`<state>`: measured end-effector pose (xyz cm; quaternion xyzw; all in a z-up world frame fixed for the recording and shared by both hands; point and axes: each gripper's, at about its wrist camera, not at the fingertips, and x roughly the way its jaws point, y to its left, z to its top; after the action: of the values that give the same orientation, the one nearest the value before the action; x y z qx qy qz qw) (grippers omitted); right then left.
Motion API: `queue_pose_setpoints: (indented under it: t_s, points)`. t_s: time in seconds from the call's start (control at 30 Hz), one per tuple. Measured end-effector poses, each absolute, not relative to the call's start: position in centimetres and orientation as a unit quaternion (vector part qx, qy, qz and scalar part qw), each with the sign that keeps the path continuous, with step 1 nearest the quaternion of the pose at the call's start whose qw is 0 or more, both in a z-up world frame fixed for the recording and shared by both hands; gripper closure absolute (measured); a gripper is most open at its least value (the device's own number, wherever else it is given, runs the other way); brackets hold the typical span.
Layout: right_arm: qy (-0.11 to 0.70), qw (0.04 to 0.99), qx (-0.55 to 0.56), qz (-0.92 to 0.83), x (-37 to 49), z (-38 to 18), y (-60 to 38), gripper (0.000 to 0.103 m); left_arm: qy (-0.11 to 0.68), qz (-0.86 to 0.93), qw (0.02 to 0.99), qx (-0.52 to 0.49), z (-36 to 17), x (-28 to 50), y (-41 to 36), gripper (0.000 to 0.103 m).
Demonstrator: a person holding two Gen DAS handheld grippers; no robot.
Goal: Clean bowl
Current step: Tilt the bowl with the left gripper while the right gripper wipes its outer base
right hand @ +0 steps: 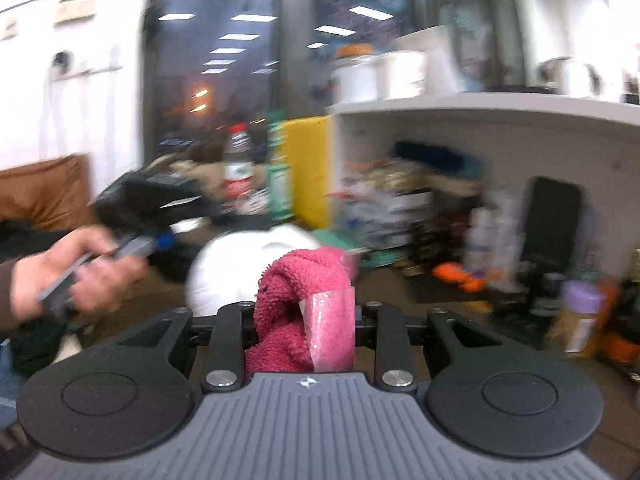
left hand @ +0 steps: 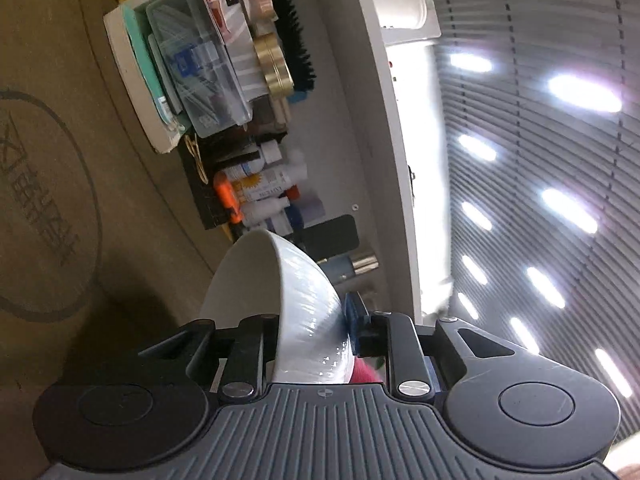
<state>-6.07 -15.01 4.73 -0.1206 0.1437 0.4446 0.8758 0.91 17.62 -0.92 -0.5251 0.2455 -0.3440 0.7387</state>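
In the left wrist view, which is rolled on its side, a white bowl (left hand: 280,280) stands on edge with its wall between the fingers of my left gripper (left hand: 312,328), which is shut on it. A bit of pink cloth (left hand: 366,374) shows just behind the bowl's outer side. In the blurred right wrist view, my right gripper (right hand: 304,312) is shut on the folded pink terry cloth (right hand: 296,280), which has a strip of clear tape on it. The cloth sits right against the white bowl (right hand: 228,268). A hand (right hand: 76,272) at the left holds the left gripper (right hand: 160,240).
A white shelf unit (right hand: 460,106) holds clutter: plastic boxes (left hand: 208,64), a black brush (left hand: 296,36), tubes and small bottles (left hand: 264,184). A cardboard box (left hand: 52,160) fills the left wrist view's left side. A clear bottle (right hand: 239,160) and a purple-lidded jar (right hand: 580,316) stand nearby.
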Motion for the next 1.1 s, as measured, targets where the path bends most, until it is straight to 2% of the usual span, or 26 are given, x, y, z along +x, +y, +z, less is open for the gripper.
queue_pose_setpoints:
  t_s: [0.17, 0.3, 0.5, 0.67, 0.8, 1.0, 1.1]
  points:
    - [0.127, 0.819, -0.184, 0.529, -10.5, 4.6, -12.8, 0.077, 0.249, -0.352, 0.743, -0.512, -0.8, 1.1, 17.4, 0.080]
    - [0.143, 0.824, -0.181, 0.517, -8.5, 5.1, -13.0, 0.075, 0.265, -0.359, 0.752, -0.485, -0.3, 1.4, 16.8, 0.078]
    - [0.152, 0.879, -0.097, 0.440, -1.2, 7.2, -16.3, 0.076, 0.282, -0.357, 0.759, -0.466, 0.1, 2.2, 17.2, 0.074]
    - [0.181, 0.906, -0.051, 0.378, 2.8, 6.3, -16.5, 0.078, 0.290, -0.353, 0.768, -0.449, 0.5, 2.4, 17.0, 0.072]
    - [0.196, 0.919, -0.012, 0.342, 3.6, 5.2, -16.8, 0.079, 0.298, -0.354, 0.782, -0.418, 1.4, 2.3, 16.1, 0.072]
    - [0.152, 0.921, 0.061, 0.354, 2.7, 6.7, -18.8, 0.079, 0.305, -0.364, 0.789, -0.389, 2.1, 2.3, 15.0, 0.071]
    - [0.166, 0.901, 0.045, 0.398, 1.7, 6.9, -18.1, 0.079, 0.309, -0.367, 0.792, -0.379, 2.3, 2.3, 14.5, 0.071]
